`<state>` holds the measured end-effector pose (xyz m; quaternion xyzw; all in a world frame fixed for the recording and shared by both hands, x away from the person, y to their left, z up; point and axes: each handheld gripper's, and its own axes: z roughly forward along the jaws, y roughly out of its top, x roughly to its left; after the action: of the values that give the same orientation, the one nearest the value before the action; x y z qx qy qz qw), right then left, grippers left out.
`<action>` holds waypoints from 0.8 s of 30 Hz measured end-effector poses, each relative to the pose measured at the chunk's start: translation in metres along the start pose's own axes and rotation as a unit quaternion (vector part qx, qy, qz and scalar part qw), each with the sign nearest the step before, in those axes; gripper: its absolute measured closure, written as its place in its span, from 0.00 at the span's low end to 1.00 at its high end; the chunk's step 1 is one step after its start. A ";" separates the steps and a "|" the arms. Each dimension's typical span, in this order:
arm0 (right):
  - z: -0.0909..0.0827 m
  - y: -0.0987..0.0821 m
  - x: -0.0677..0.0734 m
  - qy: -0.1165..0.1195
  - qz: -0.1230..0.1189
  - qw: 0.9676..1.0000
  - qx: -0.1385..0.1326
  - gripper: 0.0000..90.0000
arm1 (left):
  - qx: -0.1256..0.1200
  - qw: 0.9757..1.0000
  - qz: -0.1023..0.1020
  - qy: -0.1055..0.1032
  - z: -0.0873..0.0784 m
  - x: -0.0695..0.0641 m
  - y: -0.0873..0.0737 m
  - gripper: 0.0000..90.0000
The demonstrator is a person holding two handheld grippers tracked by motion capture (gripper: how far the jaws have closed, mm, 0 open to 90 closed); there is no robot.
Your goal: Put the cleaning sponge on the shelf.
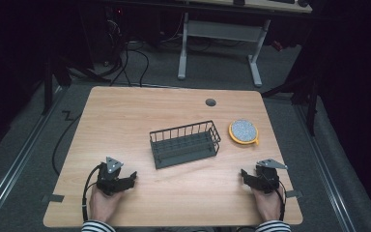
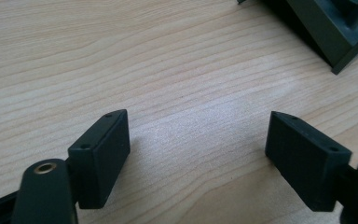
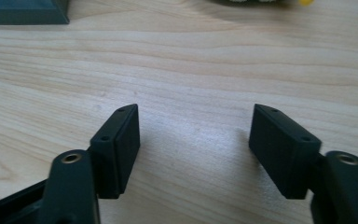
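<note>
Your left gripper (image 1: pixel 131 178) and right gripper (image 1: pixel 244 174) gape wide, holding nothing, low in the frame. The dark wire rack (image 1: pixel 185 143), slatted and rectangular, sits mid-frame between them.

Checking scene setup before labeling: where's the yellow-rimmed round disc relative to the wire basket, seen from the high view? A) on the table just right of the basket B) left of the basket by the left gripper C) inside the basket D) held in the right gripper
A: the yellow-rimmed disc lies on the table just right of the wire basket, apart from it; the right gripper has open, empty jaws.
</note>
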<state>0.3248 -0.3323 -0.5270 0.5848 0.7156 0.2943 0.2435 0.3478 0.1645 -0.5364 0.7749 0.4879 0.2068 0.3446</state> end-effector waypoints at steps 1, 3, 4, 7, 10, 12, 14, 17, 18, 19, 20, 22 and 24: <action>0.000 0.000 0.000 0.000 0.000 1.000 0.000 0.37 | 0.000 1.000 0.000 0.000 0.000 0.000 0.000 0.24; -0.002 0.003 -0.001 0.018 0.011 1.000 0.008 0.40 | 0.004 1.000 0.002 -0.003 0.000 0.001 0.001 0.25; -0.003 0.004 -0.001 0.026 0.013 1.000 0.004 0.41 | 0.007 1.000 0.002 -0.003 0.000 0.000 0.002 0.26; -0.009 0.009 0.000 0.040 0.004 0.999 -0.011 0.48 | 0.010 1.000 0.007 -0.016 -0.001 -0.003 0.006 0.27; -0.012 0.012 0.002 0.053 0.002 0.998 -0.018 0.50 | 0.006 1.000 0.010 -0.029 -0.003 -0.007 0.010 0.29; -0.017 0.020 0.008 0.064 -0.009 0.997 -0.048 0.56 | 0.000 0.999 0.011 -0.048 -0.006 -0.014 0.016 0.31; -0.017 0.023 0.010 0.067 -0.013 0.996 -0.053 0.56 | 0.000 0.999 0.013 -0.052 -0.006 -0.016 0.019 0.31; -0.014 0.035 0.018 0.087 -0.029 0.994 -0.054 0.61 | 0.001 0.997 0.029 -0.066 -0.007 -0.028 0.028 0.32; -0.012 0.038 0.020 0.095 -0.034 0.994 -0.049 0.61 | 0.002 0.997 0.032 -0.069 -0.007 -0.031 0.029 0.33; -0.010 0.040 0.022 0.098 -0.035 0.993 -0.047 0.62 | 0.001 0.997 0.039 -0.069 -0.007 -0.034 0.031 0.33; -0.008 0.043 0.025 0.103 -0.040 0.993 -0.045 0.63 | 0.000 0.997 0.042 -0.069 -0.006 -0.036 0.032 0.34; -0.004 0.047 0.028 0.112 -0.042 0.992 -0.041 0.63 | 0.002 0.996 0.046 -0.074 -0.005 -0.041 0.035 0.35; 0.001 0.050 0.031 0.119 -0.045 0.991 -0.037 0.65 | 0.005 0.996 0.048 -0.080 -0.002 -0.045 0.038 0.37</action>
<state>0.3538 -0.2948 -0.4922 0.5037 0.7534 0.3771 0.1910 0.3501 0.1137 -0.5059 0.8132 0.4224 0.1577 0.3680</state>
